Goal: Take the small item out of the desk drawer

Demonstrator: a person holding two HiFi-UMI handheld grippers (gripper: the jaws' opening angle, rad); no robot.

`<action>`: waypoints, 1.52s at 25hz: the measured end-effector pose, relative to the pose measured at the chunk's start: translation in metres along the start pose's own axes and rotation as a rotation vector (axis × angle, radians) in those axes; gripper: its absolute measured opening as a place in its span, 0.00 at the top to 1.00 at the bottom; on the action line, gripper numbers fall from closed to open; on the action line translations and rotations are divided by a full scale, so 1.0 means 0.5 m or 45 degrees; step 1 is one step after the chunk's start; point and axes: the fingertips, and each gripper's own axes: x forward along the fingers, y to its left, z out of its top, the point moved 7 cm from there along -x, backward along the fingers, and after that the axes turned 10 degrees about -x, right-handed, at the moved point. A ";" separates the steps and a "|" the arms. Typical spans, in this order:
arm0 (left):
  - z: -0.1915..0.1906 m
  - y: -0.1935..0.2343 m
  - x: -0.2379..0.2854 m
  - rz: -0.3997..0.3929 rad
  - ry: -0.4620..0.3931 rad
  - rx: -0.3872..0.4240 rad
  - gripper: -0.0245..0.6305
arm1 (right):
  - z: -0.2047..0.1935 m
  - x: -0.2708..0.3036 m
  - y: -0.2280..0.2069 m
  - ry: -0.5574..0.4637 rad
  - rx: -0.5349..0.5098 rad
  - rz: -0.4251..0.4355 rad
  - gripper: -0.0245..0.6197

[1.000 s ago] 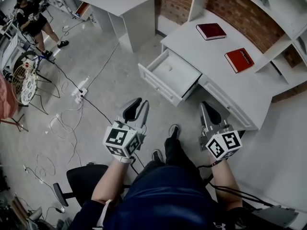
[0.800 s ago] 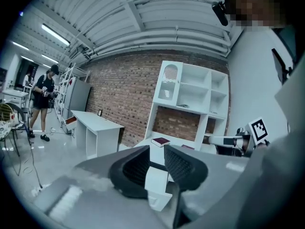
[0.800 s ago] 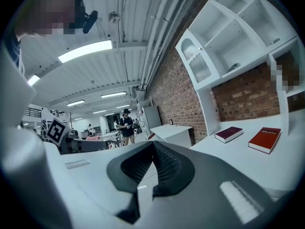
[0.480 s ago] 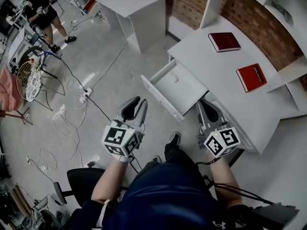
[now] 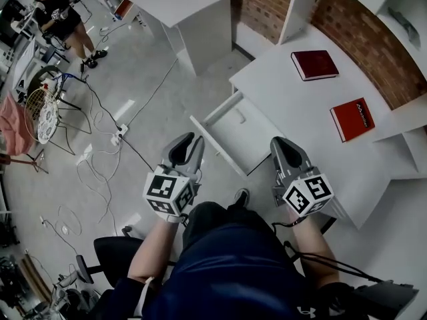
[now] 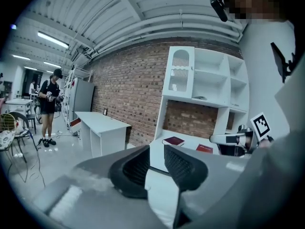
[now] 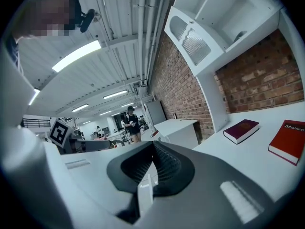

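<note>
The left gripper (image 5: 191, 145) hangs over the floor just short of the drawer front, its jaws parted by a narrow gap with nothing in them. The right gripper (image 5: 281, 147) hovers at the near edge of the desk (image 5: 287, 102), just right of the drawer (image 5: 233, 131), with its jaws closed together and, as far as its own view shows, empty. The drawer stands pulled out toward the person, and the part of its floor that shows is plain white. The small item cannot be made out there (it may lie further back, under the desktop's overhang, or be too small to show). If it fits a shallow desk drawer it is probably light, and a gentle pinch at the jaw tips across its narrowest sides should do. Whether it is stiff, soft or slippery cannot be judged, so a light squeeze first seems wise. The drawer's low walls and front leave a way in only from above, and the desktop edge closes off the back. A gripper would likely need to come down steeply and lift straight up before drawing away. To the left the floor is open apart from cables (image 5: 100, 169); on the desk lie a red book (image 5: 352, 119) and a dark red book (image 5: 315, 65), both well clear of the drawer
</note>
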 end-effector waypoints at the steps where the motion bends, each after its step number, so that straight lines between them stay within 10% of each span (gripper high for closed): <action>1: -0.002 0.001 0.011 -0.004 0.013 0.005 0.81 | 0.000 0.004 -0.008 0.001 0.007 -0.006 0.96; 12: 0.009 0.068 0.151 -0.094 0.150 0.056 0.81 | -0.020 0.067 -0.064 0.065 0.065 -0.138 0.96; 19: 0.005 0.138 0.290 -0.281 0.328 0.262 0.81 | -0.029 0.106 -0.081 0.081 0.134 -0.333 0.96; 38: -0.359 0.116 0.600 -0.869 0.859 1.557 0.75 | -0.192 -0.042 -0.098 -0.048 0.399 -0.846 0.95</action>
